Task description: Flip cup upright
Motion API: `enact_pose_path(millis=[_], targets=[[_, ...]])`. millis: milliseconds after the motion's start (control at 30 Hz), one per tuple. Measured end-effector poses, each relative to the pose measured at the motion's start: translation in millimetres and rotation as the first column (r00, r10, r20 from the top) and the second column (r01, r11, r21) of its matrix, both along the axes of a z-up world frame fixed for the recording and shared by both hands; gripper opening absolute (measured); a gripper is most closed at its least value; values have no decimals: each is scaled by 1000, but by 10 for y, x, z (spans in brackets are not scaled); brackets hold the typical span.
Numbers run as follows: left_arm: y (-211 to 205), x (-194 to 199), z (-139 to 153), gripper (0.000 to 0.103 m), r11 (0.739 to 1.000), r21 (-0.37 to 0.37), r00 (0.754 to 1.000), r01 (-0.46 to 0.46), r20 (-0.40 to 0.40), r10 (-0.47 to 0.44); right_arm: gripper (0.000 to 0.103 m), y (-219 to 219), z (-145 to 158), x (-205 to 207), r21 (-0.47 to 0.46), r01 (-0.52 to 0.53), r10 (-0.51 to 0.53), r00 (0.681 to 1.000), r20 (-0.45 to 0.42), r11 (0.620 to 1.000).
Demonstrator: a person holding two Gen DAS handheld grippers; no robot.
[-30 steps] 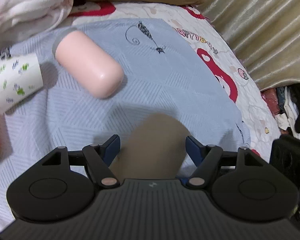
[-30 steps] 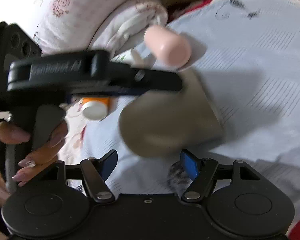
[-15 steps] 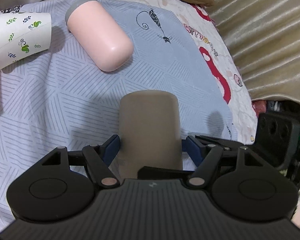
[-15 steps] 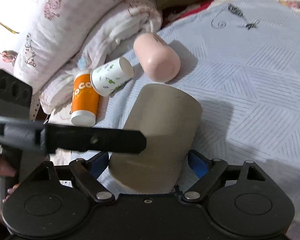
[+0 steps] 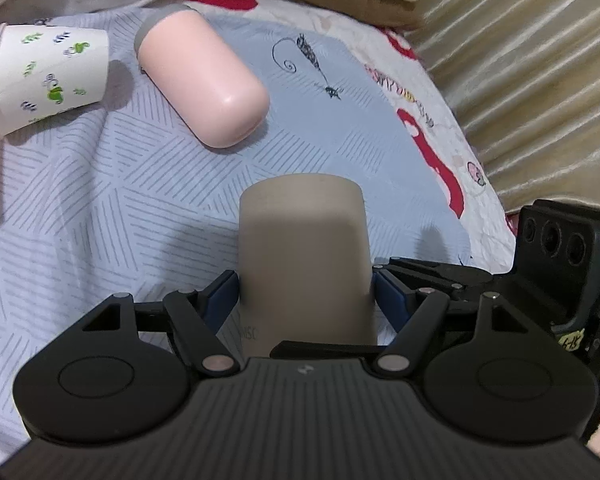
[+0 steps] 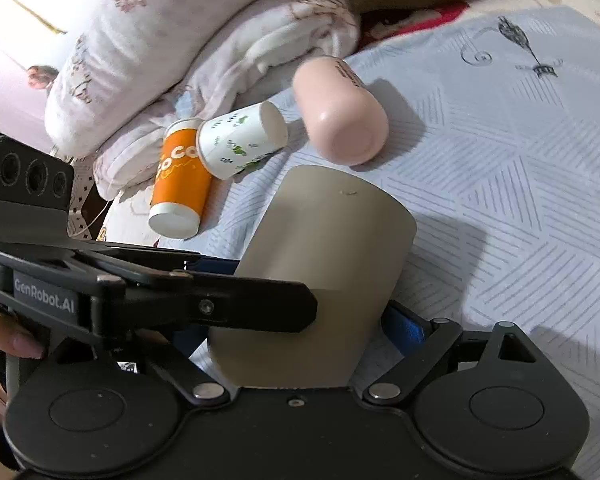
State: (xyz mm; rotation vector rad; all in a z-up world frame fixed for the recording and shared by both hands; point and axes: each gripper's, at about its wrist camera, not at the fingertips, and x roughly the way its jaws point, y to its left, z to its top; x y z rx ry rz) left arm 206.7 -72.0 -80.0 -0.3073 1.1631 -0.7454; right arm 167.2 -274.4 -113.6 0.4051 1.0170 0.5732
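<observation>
A plain taupe cup [image 5: 304,256] stands mouth down on the light blue bedspread [image 5: 100,208], closed base up. My left gripper [image 5: 305,296] is shut on the taupe cup, its blue pads pressing both sides low on the wall. In the right wrist view the same cup [image 6: 332,256] leans left between the fingers of my right gripper [image 6: 296,332]. The right blue pad is close beside the cup; the left one is hidden behind the left gripper [image 6: 160,304], which crosses in front.
A pink bottle [image 5: 204,84] lies on its side beyond the cup. A white paper cup with green prints [image 5: 48,76] lies at the far left. An orange tube [image 6: 180,184] lies beside it. Pillows [image 6: 160,40] pile at the back. A curtain [image 5: 540,80] hangs right.
The taupe cup came into the left gripper's jaws and they closed on it. The right gripper moved in close around the cup from the other side.
</observation>
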Motion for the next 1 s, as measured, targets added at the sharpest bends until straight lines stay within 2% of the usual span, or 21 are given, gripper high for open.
enact_pose_path(millis=[233,400,500,633,833,1000], targets=[[166,-381,222,73,999,28,989,-28,148,23,93,221,159,-225,-67,-84,91,990,111,994],[323,-572,377,73,998,30,979,-57,196,50,93,425,301,-423,-142,-151,182,954,238,978],[337,-723,467,73,996,68,966,-58,254,39,93,505,359,-521,-179,-178,226,927,299,968],[314,-915,572,73,991,116,942,-71,334,29,93,594,426,-666,-251,-196,282,883,375,948],[305,-1089,723,73,988,117,901,-99,432,40,93,643,540,-871,-318,-155,303,815,494,935],[194,-1234,768,73,978,178,839,-113,544,-2,92,792,527,-1021,-452,-75,364,713,599,889]])
